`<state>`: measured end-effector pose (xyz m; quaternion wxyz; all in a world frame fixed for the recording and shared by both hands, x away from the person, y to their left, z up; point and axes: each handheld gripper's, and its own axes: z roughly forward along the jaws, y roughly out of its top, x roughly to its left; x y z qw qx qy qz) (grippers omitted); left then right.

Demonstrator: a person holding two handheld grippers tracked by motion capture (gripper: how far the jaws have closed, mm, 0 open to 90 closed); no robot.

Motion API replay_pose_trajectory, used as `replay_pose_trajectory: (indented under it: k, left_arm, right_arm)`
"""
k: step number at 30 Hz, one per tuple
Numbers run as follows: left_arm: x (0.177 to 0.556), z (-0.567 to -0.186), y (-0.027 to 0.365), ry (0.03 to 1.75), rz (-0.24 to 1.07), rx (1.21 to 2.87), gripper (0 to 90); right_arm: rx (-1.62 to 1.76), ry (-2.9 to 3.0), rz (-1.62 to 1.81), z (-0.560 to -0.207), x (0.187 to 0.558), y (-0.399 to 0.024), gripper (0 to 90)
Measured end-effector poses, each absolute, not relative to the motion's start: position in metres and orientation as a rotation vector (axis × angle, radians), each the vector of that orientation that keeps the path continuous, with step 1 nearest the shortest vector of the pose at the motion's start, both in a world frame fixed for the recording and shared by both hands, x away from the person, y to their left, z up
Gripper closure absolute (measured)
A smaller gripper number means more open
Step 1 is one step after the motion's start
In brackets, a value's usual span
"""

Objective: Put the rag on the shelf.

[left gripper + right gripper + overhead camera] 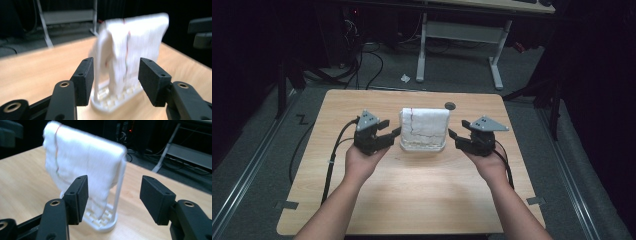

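Observation:
A white cloth (424, 125) with a thin red line hangs over a white upright rack (422, 148) in the middle of the wooden table (412, 200). My left gripper (394, 132) is just left of the rack and points at it, open, with nothing between its pads. My right gripper (453, 136) is just right of the rack, open too. In the left gripper view the cloth (140, 37) and the rack base (112, 100) lie ahead of the open left gripper (116, 72). In the right gripper view the cloth (82, 162) hangs beyond the open right gripper (113, 190), apart from it.
A small dark round mark (450, 105) sits on the table behind the rack. Beyond the far edge stand white desk legs (421, 50), floor cables (362, 65) and a scrap of paper (405, 78). Metal rails (247, 175) run along both sides.

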<state>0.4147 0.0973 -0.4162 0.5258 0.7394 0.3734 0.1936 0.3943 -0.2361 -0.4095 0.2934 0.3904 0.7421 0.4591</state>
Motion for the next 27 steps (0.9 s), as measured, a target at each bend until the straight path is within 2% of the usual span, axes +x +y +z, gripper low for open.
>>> replay_pose_trajectory:
  k: [6,9,11,16,18,20,27]
  left_arm:
    - [0.387,-0.474,0.1,0.908,0.387,1.892,45.0]
    - [0.366,-0.506,0.104,0.918,0.264,1.975,41.8]
    - [0.361,-0.512,0.106,0.914,0.263,1.998,41.4]
    - [0.331,-0.537,0.119,0.893,0.284,2.063,38.8]
    - [0.329,-0.539,0.119,0.896,0.296,2.076,39.3]
    - [0.331,-0.538,0.118,0.902,0.25,2.051,39.5]
    - [0.337,-0.536,0.117,0.898,0.294,2.031,37.0]
  right_arm:
    - [1.072,2.033,1.187,-0.444,0.377,-0.234,39.6]
    - [1.121,2.073,1.166,-0.477,0.36,-0.234,39.7]
    - [1.123,2.08,1.158,-0.482,0.357,-0.234,39.6]
    - [1.147,2.142,1.087,-0.521,0.331,-0.235,38.9]
    - [1.142,2.154,1.077,-0.524,0.327,-0.236,39.1]
    - [1.152,2.181,1.095,-0.524,0.322,-0.239,38.9]
    - [1.142,2.207,1.107,-0.53,0.326,-0.237,38.4]
